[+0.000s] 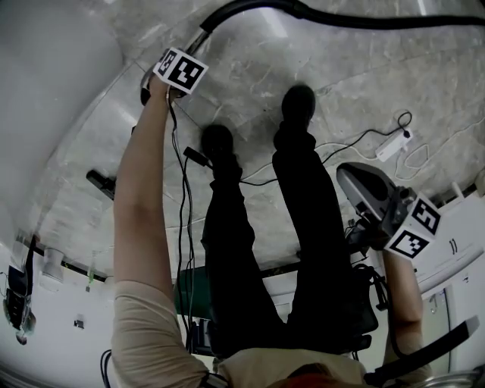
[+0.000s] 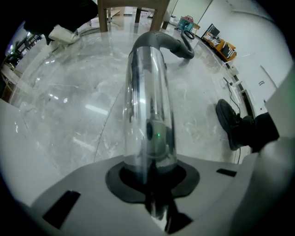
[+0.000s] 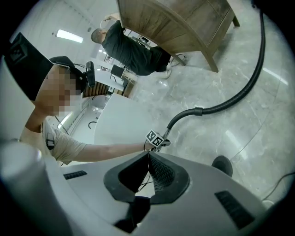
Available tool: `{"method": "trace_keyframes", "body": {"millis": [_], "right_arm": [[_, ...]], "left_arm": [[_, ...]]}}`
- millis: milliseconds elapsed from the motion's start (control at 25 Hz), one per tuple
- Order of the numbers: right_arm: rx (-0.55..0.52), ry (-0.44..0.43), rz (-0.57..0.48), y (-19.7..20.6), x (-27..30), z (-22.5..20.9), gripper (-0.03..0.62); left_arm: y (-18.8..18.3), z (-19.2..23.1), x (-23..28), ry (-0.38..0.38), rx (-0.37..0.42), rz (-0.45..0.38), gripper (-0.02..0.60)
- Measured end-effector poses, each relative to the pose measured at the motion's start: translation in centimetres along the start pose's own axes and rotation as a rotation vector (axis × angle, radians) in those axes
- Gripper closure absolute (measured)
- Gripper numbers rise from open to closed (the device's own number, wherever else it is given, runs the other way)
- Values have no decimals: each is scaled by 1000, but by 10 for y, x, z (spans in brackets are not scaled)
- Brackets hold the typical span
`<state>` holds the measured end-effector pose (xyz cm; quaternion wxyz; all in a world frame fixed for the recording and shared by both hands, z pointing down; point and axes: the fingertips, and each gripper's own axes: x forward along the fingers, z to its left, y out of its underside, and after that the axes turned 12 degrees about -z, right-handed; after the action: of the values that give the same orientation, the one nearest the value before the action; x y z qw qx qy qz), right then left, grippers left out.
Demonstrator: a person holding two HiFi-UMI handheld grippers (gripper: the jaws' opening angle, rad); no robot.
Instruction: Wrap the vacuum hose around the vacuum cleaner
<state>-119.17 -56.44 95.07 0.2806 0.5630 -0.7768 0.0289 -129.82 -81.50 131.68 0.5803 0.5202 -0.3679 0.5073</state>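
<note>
A shiny metal wand tube (image 2: 148, 106) runs out between the jaws of my left gripper (image 2: 148, 173), which is shut on it and points steeply down at the marble floor. The tube ends in a grey curved elbow (image 2: 159, 40) that joins the black ribbed hose (image 2: 184, 48). From the head view, the left gripper (image 1: 151, 92) holds the tube (image 1: 198, 38) at the top left, and the hose (image 1: 364, 20) trails off right. My right gripper (image 1: 350, 178) hangs shut and empty at the right, its pads (image 3: 159, 173) meeting. The right gripper view shows the hose (image 3: 230, 99) curving across the floor. No vacuum body is clearly visible.
My own legs and black shoes (image 1: 299, 102) stand between the grippers. A white power strip (image 1: 394, 145) with its cable lies on the floor at right. A small black object (image 1: 102, 184) lies at left. A wooden table (image 3: 184, 23) and a bending person (image 3: 133, 50) are further off.
</note>
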Motion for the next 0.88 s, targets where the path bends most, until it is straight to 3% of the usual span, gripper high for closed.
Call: {"method": "trace_keyframes", "body": {"millis": [320,600,880], "right_arm": [[15,-9,-58,9,9,21,591],[5,-56,-125,-5,17,72,591],[-31,-46,-256,-45,12,120,591]], "left_arm": [[-44,-2,-66,-2,-28,-132,503],[-107,-28,-157,-72,32,-316,505],[-163,-74,-247,-19,81,-445,511]]}}
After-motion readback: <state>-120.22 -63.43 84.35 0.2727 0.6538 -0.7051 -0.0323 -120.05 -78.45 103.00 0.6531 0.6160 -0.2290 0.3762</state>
